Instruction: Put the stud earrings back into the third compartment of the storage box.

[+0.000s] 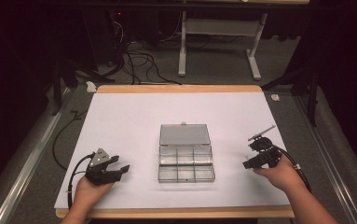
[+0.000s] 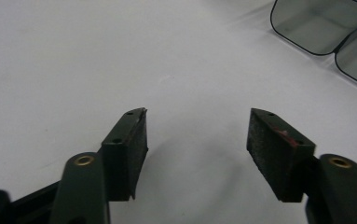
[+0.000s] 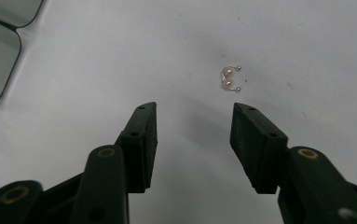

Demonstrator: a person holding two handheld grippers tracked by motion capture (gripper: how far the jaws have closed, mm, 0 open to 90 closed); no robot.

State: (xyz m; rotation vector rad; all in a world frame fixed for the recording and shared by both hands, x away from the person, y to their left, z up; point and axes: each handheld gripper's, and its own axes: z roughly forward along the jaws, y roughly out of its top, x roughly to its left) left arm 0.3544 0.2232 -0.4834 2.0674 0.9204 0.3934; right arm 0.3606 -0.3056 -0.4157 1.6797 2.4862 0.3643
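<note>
Tool positions at the outset of the work: my right tool [image 3: 192,109] rests low over the white sheet-covered surface [image 1: 129,121], its two black jaws standing apart with nothing between them. Just beyond its tips, slightly toward the right jaw, lies one small piece of pearl-and-wire jewellery [image 3: 230,78], with two pale beads and two tiny metal balls on thin wire; whether it is one item or a pair lying together I cannot tell. It touches neither jaw. My left tool [image 2: 197,114] likewise sits over bare surface with its jaws spread wide and empty; it carries the grey three-cornered plate [image 1: 101,156].

Between the two tools, near the middle of the surface, stands one clear plastic compartment box [image 1: 185,164] with its hinged lid [image 1: 184,134] laid back flat on the far side. I count six compartments, in two rows of three, and I see nothing in any of them, though the high view is too coarse to be certain. A corner of the box shows in each tool's own camera.

Judged progress: the box is already open, which I take as the preparatory step done. The jewellery is not yet grasped, lifted or placed, so essentially all of the transfer remains. Beyond the surface's wooden far edge lie cables and a white frame stand on the floor.
</note>
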